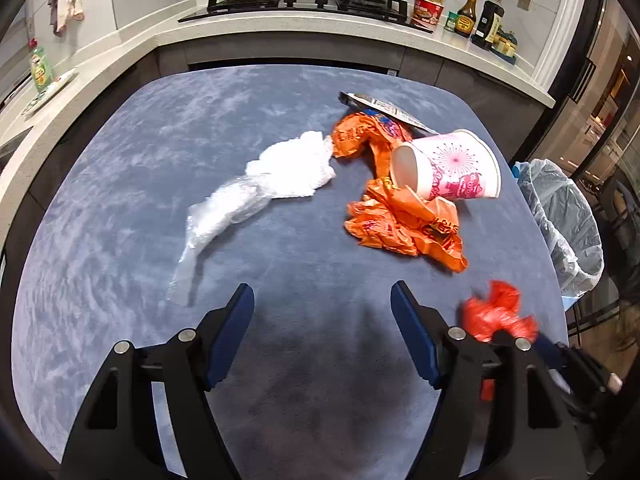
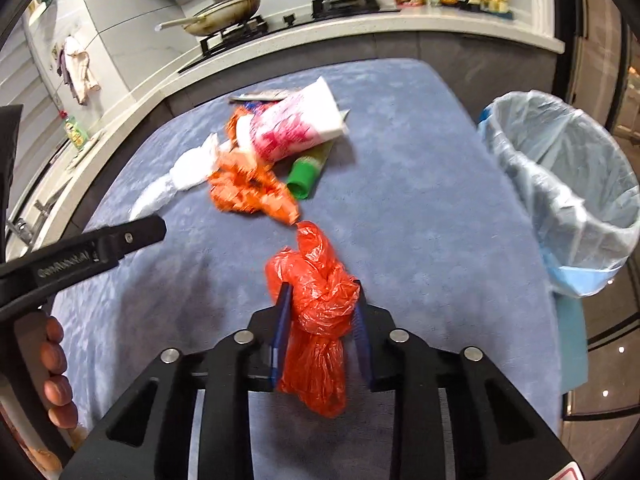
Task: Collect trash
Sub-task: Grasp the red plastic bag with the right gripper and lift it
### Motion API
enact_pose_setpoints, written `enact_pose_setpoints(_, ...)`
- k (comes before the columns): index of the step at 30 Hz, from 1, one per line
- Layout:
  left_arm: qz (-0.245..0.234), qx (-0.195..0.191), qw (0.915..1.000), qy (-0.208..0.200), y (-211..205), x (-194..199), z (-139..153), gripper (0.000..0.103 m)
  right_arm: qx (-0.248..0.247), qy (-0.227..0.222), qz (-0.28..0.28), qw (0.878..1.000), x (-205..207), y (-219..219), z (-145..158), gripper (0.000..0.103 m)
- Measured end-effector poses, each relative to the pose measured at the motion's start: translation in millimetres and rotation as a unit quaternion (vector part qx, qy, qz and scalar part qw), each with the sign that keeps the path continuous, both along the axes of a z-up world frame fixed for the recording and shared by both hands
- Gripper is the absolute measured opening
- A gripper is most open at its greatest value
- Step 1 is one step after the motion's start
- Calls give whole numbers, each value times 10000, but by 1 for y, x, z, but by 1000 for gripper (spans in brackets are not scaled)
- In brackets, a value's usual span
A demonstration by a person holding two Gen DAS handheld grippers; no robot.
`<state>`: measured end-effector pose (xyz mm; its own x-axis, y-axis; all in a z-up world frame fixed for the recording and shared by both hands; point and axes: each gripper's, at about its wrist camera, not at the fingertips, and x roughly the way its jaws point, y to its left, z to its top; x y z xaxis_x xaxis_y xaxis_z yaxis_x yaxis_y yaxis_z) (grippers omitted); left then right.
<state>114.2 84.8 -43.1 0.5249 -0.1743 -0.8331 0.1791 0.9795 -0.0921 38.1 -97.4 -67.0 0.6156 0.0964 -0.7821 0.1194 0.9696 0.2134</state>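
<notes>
Right gripper (image 2: 320,304), jaws clamped on a knotted red bag (image 2: 316,312), held above the blue counter (image 2: 440,220). Left gripper (image 1: 322,320), jaws spread wide and empty. Cup (image 1: 448,166), orange wrapper (image 1: 400,220) and clear bag (image 1: 260,188) lie on the counter; lined bin (image 2: 568,184) beside it.

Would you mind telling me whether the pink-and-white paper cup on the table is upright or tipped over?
Tipped over: the pink-and-white paper cup lies on its side atop the crumpled orange plastic bag, its open mouth sideways.
</notes>
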Motion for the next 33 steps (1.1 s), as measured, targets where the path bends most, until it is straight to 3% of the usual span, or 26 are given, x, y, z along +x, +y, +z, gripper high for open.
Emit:
enact_pose_setpoints(2,-47,-41,10000,17,-6,3,-1,69,41,-65,-108,9999,-2,-8,6,26)
enact_pose_setpoints(6,-134,-277,9995,7,-21,9,1,89,111,-175,-343,9992,-3,-28,18,26)
enact_pose_setpoints(15,-114,-317,9994,87,-64,45,-6,89,328,-214,-580,9975,2,-53,22,26)
enact_pose_setpoints(17,-105,-285,9995,131,-68,51,-11,81,349,-198,-586,9975,2,-53,20,26)
enact_pose_setpoints(19,-134,-185,9993,293,-71,56,-20,57,355,-181,-577,9975,4,-54,19,26)
enact_pose_setpoints(21,-131,-223,9991,327,-70,56,-22,55,367,-180,-570,9975,4,-54,18,26)
enact_pose_setpoints(26,-209,-252,9992,228,-63,46,-12,35,400,-196,-559,9974,4,-53,19,26)
enact_pose_setpoints(27,-239,-310,9989,241,-61,43,-10,11,402,-207,-554,9974,4,-53,19,26)
enact_pose_setpoints(33,-414,-369,9982,248,-57,26,3,9,409,-308,-513,9974,-2,-48,26,26)
